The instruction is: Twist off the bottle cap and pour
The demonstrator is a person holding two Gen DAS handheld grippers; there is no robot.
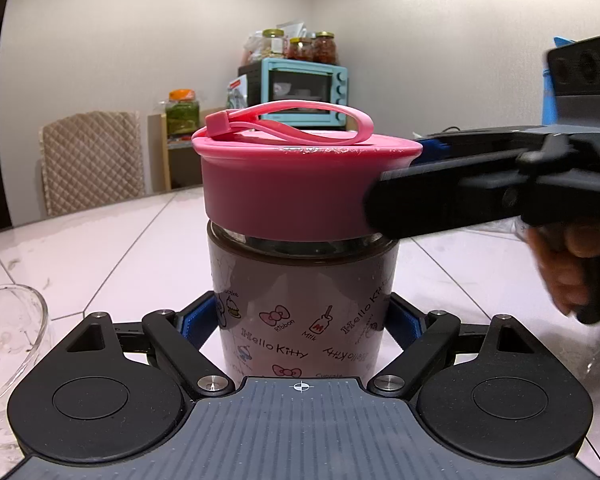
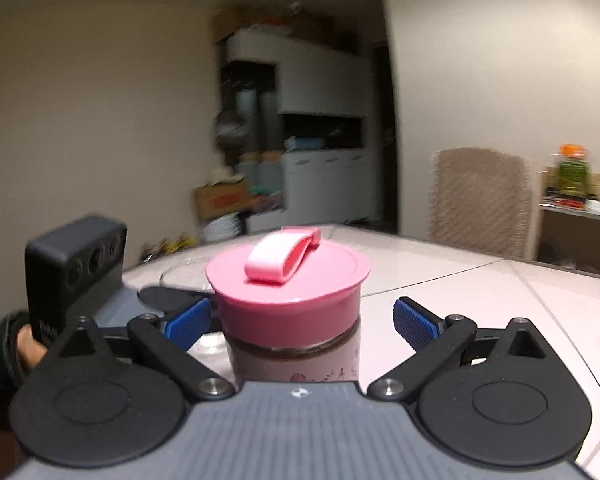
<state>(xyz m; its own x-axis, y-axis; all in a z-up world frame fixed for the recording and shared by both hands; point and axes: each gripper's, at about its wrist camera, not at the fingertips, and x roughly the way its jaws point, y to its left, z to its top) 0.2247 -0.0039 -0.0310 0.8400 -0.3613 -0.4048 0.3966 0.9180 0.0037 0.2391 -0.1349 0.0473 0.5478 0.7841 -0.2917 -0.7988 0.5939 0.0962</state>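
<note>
Upright on the white surface point(image 1: 100, 248), a Hello Kitty bottle point(image 1: 303, 320) of brown liquid is clamped by the left tool point(image 1: 303, 322); the right tool point(image 2: 300, 320) straddles its pink cap point(image 2: 288, 292), spread apart.

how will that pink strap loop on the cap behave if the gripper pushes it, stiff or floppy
Probably floppy: the strap loop is a thin band arching loosely over the pink cap, so it would likely bend aside. It looks like soft, smooth silicone, so probably a poor handle for twisting. The right gripper, open around the cap, seems a better bet.
</note>
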